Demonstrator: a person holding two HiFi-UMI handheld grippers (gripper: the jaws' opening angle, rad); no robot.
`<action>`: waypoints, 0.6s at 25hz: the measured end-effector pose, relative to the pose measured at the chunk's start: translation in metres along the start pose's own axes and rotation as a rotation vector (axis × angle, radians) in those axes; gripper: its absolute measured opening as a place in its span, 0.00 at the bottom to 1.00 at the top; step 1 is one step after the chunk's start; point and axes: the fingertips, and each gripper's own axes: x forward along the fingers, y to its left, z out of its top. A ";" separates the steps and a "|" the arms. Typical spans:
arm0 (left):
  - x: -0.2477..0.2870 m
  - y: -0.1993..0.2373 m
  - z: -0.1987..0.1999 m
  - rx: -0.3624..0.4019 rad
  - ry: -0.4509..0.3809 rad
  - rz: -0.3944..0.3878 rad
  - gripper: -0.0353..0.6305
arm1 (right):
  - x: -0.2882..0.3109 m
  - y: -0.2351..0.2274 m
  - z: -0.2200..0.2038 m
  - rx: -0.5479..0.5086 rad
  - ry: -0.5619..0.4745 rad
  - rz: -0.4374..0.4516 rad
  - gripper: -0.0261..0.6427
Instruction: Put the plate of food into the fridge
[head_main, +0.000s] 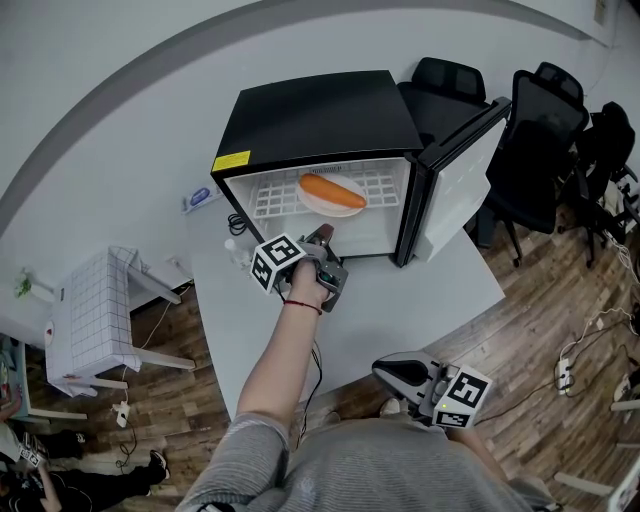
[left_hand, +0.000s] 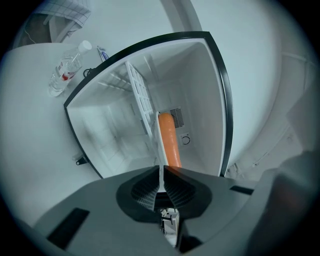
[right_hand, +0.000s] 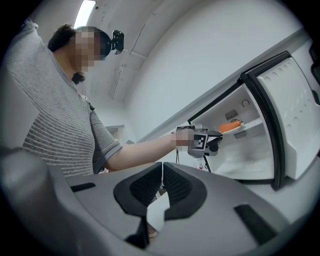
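A black mini fridge (head_main: 310, 120) stands open on the white table, its door (head_main: 460, 170) swung out to the right. A white plate (head_main: 312, 203) carrying a long orange piece of food (head_main: 333, 191) rests on the fridge's wire shelf (left_hand: 140, 100). My left gripper (head_main: 325, 236) reaches into the opening, shut on the plate's near rim. In the left gripper view the food (left_hand: 170, 140) runs straight up from the closed jaws (left_hand: 161, 172). My right gripper (head_main: 385, 370) hangs low near my body, shut and empty. The right gripper view shows its jaws (right_hand: 162, 170) closed together.
A clear water bottle (head_main: 236, 252) and cables lie on the table left of the fridge. Black office chairs (head_main: 540, 140) crowd the right behind the open door. A white wire stand (head_main: 95, 320) sits on the wooden floor at the left. The table's curved front edge runs by my waist.
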 end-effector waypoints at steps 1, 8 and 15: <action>-0.002 0.002 -0.003 0.008 0.009 0.001 0.09 | 0.000 0.001 -0.001 -0.001 0.001 0.001 0.06; -0.011 -0.001 -0.015 0.028 0.055 -0.046 0.07 | 0.006 0.006 -0.001 -0.008 0.004 0.003 0.06; -0.021 -0.015 -0.027 0.068 0.081 -0.138 0.07 | 0.007 0.009 -0.003 -0.012 0.002 -0.010 0.06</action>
